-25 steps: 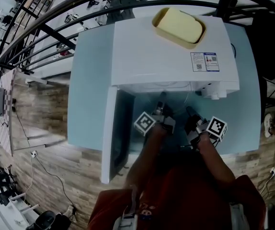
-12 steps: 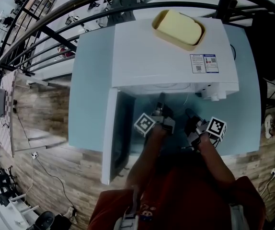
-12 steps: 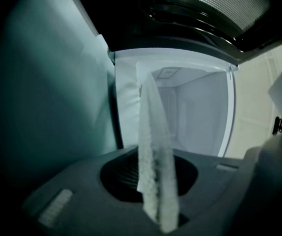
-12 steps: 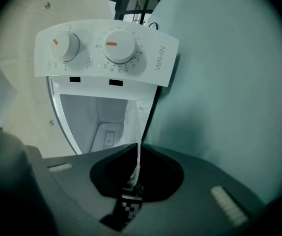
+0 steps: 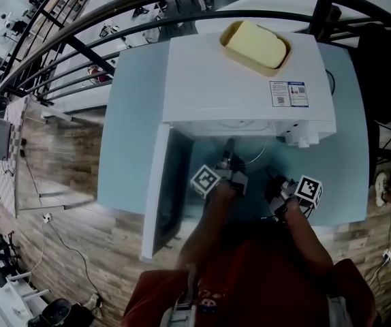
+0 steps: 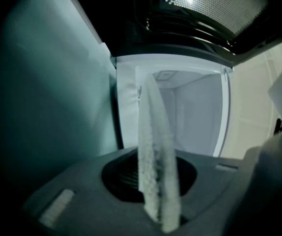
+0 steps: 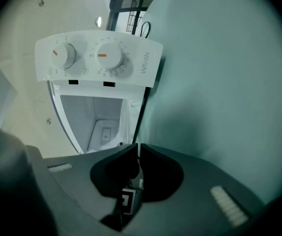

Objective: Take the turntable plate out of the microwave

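At the mouth of the open microwave (image 5: pixel 243 80), which stands on a pale blue table (image 5: pixel 131 148) with its door (image 5: pixel 163 196) swung out to the left, we have the left gripper (image 6: pixel 161 218) on the glass turntable plate (image 6: pixel 153 146). Its jaws have just been closing. The left gripper view shows the frosted rim of the plate edge-on between them, pinched at its near edge, with the rest of the disc reaching toward the white cavity. From the head view only a thin arc of the rim shows just forward of the microwave's front, so we judge the plate to be at the threshold. Whether its far side rests on the cavity floor we cannot tell. The right gripper (image 7: pixel 137 154) sits just beside, its jaws together on nothing, facing the control knobs (image 7: pixel 110 55).

The risk, as we read it, lies in the grip. One pair of pads holds a smooth, heavy glass disc by a narrow bite at its edge. The plate may therefore pivot in the pads as it comes free and drop its far side against the sill, or slide out altogether and break on the table. A pull that runs too low could catch the rim on the front lip. With the right gripper closed and not under the plate, nothing backs up the hold, and the door leaves little room to swing leftward.
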Available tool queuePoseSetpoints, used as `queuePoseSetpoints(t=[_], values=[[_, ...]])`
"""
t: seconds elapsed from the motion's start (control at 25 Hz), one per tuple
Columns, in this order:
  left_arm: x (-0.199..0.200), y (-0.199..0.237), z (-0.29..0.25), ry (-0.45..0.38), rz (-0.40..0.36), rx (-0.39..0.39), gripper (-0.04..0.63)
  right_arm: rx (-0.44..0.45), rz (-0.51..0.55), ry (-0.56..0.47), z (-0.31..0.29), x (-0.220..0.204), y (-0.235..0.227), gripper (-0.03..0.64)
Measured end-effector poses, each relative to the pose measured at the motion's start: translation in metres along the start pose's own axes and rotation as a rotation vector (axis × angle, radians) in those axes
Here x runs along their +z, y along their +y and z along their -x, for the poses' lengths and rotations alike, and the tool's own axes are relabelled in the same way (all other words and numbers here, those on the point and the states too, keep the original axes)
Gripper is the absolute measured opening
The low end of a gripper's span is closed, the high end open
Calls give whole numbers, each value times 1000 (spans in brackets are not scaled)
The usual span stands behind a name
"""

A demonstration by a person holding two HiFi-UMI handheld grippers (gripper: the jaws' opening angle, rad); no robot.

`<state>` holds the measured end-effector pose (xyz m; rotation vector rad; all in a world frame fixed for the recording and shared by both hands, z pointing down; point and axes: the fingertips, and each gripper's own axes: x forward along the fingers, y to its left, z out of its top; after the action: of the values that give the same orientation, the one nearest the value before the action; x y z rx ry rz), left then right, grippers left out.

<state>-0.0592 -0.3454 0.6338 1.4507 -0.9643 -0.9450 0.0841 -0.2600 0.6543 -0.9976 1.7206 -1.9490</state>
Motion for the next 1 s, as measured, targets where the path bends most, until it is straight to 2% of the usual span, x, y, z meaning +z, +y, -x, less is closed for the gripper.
queuePoseSetpoints(t=[0.2,0.4,0.68,0.84,1.0], values=[[-6,-6,17,-22,19,13,28,-17,42,-30,16,4,-2,14],[-16,-13,39,-23,5,35,28,-37,81,-50,35,11,-1,12],[-29,-24,67,-4,-9,77,28,-62,215,-84,59,13,9,11],[-33,-28,86,-9,13,72,28,-75,313,-114,69,12,14,11],[-36,-35,115,-1,-19,81,28,-81,367,-134,80,0,22,9]])
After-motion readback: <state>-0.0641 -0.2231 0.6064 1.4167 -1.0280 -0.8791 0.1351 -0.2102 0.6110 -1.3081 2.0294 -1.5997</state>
